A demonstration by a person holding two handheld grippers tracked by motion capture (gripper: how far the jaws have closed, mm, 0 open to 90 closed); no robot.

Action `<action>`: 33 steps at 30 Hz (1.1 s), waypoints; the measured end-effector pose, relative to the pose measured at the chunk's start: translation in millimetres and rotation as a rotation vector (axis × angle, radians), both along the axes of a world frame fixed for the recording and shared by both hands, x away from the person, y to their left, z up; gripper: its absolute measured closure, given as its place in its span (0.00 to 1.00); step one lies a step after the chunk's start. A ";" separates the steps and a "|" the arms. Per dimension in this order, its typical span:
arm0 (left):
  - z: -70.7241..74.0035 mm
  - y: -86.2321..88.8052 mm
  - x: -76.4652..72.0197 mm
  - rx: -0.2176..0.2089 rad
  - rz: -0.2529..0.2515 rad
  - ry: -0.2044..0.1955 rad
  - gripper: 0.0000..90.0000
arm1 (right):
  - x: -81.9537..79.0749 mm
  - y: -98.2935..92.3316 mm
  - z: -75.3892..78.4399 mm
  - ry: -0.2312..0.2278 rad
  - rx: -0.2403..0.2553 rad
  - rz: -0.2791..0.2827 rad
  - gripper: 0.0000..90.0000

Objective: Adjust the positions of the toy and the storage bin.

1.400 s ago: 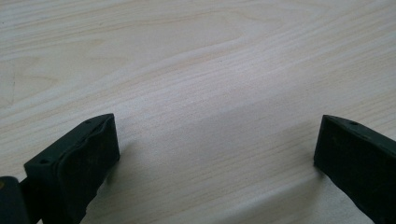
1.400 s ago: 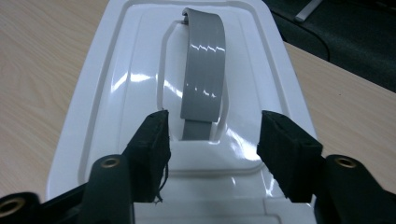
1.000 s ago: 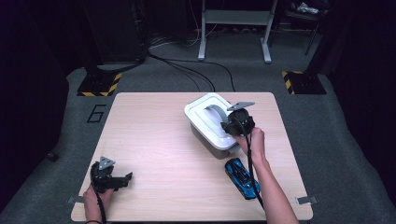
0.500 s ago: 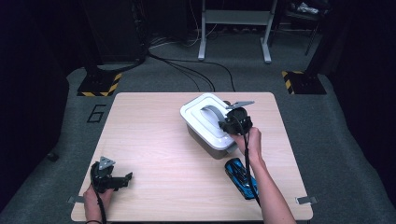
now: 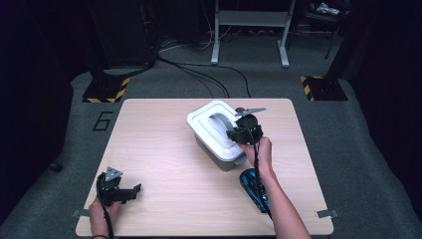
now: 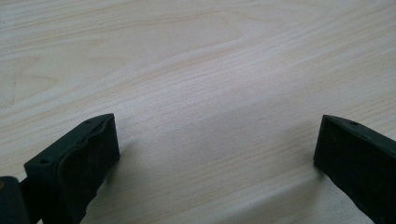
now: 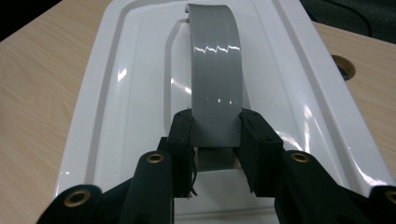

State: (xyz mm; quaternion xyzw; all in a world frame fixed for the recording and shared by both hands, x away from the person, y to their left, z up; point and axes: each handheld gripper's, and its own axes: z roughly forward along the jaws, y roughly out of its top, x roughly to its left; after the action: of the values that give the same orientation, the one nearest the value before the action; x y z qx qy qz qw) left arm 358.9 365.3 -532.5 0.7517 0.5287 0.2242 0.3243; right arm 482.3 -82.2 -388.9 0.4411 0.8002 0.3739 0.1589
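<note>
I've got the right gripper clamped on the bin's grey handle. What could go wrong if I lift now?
1. The right gripper pinches the grey handle near its end, not its middle, so the white-lidded bin may tilt or slip.
2. The left gripper rests open far off on the table, so nothing steadies the bin.
3. The blue toy car lies under the right forearm; pulling back may knock it.

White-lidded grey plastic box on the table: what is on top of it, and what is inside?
On the white lid arches a grey handle, pinched by the right gripper. The lid covers the grey plastic box, so its contents cannot be seen.
</note>
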 end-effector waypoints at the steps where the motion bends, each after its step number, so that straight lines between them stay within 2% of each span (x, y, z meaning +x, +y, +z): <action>1: -0.1 0.0 0.0 0.000 0.000 -0.001 0.00 | -0.1 1.4 0.1 -0.001 -0.002 0.006 0.75; 10: 0.0 -0.1 -0.2 0.000 0.001 0.000 0.00 | 1.2 2.4 -1.0 0.011 0.028 0.067 0.75; 18: 0.0 -0.1 -0.2 0.000 0.002 0.000 0.00 | 1.6 2.6 -1.4 0.012 0.038 0.085 0.74; 21: -0.1 -0.1 0.1 -0.001 0.003 -0.002 0.00 | 1.8 3.9 -0.1 0.007 0.016 0.093 0.73; 23: -0.1 -0.2 0.1 -0.002 0.003 -0.002 0.00 | 3.0 2.6 -0.1 0.009 0.022 0.100 0.72; 25: 0.0 0.0 0.0 0.001 0.002 0.000 0.00 | 3.5 1.9 0.9 0.014 0.043 0.093 0.57; 27: -0.1 0.0 -0.1 0.000 0.003 -0.001 0.00 | 2.5 3.7 3.6 0.002 0.014 0.080 0.50; 29: -0.1 -0.1 0.0 -0.002 0.004 -0.002 0.00 | 0.9 4.5 8.1 -0.031 -0.008 0.077 0.42; 31: -0.1 -0.1 0.0 -0.002 0.004 -0.002 0.00 | 1.6 4.7 13.0 -0.033 -0.022 0.067 0.32; 33: -0.2 -0.1 0.0 -0.002 0.004 -0.002 0.00 | 4.4 5.3 16.2 -0.029 -0.022 0.059 0.28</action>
State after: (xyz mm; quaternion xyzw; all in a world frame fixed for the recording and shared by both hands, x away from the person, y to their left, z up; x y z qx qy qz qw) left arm 358.9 365.2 -532.7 0.7500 0.5302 0.2251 0.3250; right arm 486.7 -76.9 -372.6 0.4099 0.8147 0.3758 0.1642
